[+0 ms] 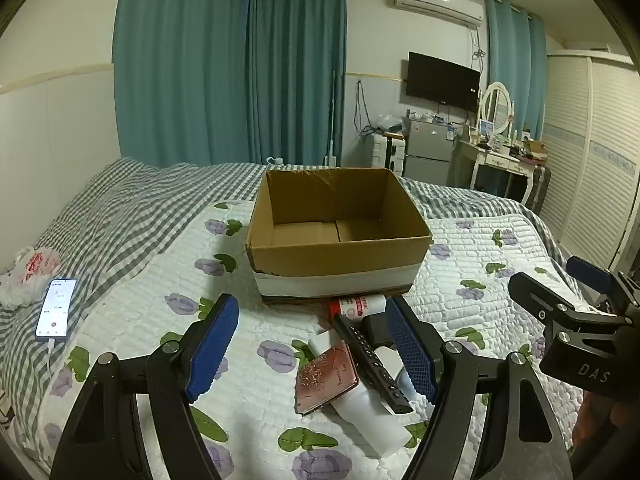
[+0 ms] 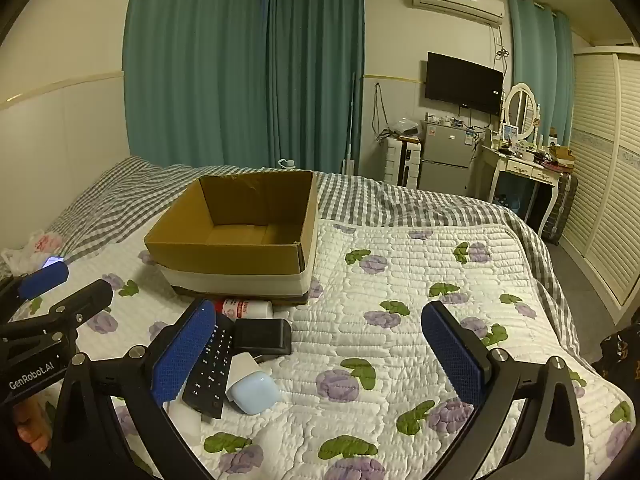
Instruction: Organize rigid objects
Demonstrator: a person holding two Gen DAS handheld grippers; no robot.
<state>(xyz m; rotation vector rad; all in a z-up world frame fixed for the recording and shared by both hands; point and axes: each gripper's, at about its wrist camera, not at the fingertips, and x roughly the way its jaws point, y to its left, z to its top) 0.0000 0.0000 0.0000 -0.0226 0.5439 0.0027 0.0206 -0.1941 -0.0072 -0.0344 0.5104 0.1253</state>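
An open brown cardboard box (image 1: 338, 236) with a white band around its base sits empty on a white quilted bedspread printed with purple flowers (image 2: 400, 280), waiting for the pile of small rigid items heaped just in front of it. In that pile lie a long black remote control (image 2: 212, 360), a black rectangular power adapter (image 2: 264, 336), a pale blue rounded earbud case (image 2: 254, 394), a copper-pink embossed flat case (image 1: 326, 376), a white bottle with a red label (image 1: 358, 306) touching the box's near wall, and a white cylindrical bottle (image 1: 372, 412) underneath.

The left gripper (image 1: 316, 352) hovers over the pile with its blue-padded fingers spread wide and nothing between them; the right gripper (image 2: 320, 356) is likewise wide apart and empty, its left finger beside the remote.

The items overlap, so a grasp on one could drag or tip its neighbours, and the soft quilt may let a round bottle roll away. The two grippers work close together and could collide.

The white objects under the remote are partly covered; one appears to be a plug or charger, though that is unclear. A lit smartphone (image 1: 56, 310) on a cable lies well apart, on the grey checked sheet (image 1: 120, 216).
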